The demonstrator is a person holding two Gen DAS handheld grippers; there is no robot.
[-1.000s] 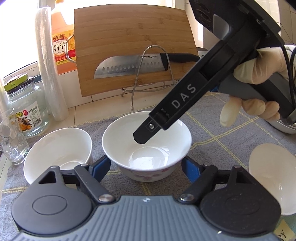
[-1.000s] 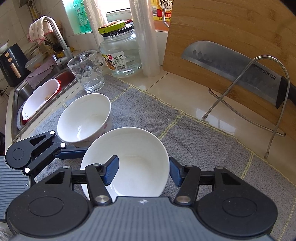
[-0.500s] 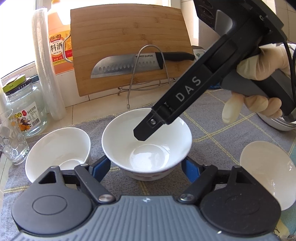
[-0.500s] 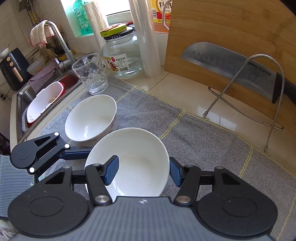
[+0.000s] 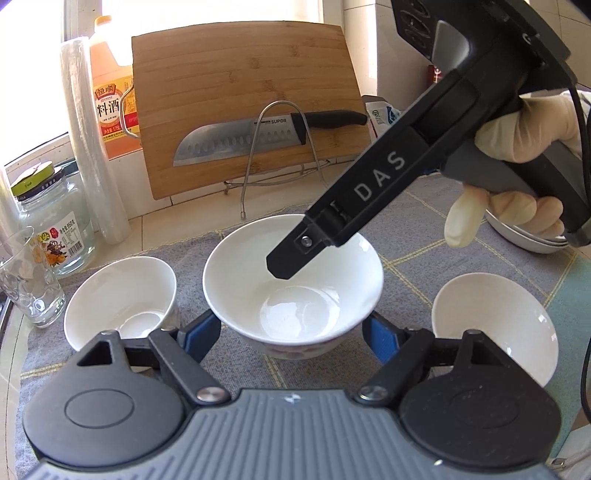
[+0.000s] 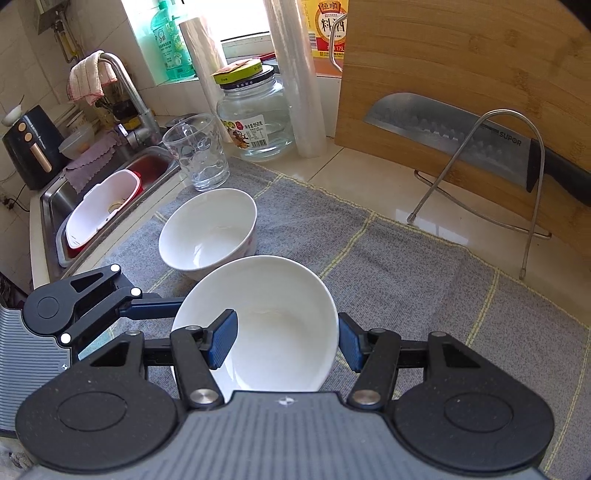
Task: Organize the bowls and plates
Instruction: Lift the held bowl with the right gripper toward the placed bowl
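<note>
while both tools [image 5: 291, 330] [image 6: 286, 341] pinch middle bowl [image 5: 295, 288], it sits upright, mouth up.

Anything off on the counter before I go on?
Nothing spilled or broken. One oddity: both grippers hold the same middle bowl, the left gripper around its lower wall, the right gripper pinching its rim.

Daylight pours through the bright window [image 6: 236, 18] over white wall tiles [image 6: 22, 55] and the glossy cream tiled desk [image 6: 369, 177].
</note>
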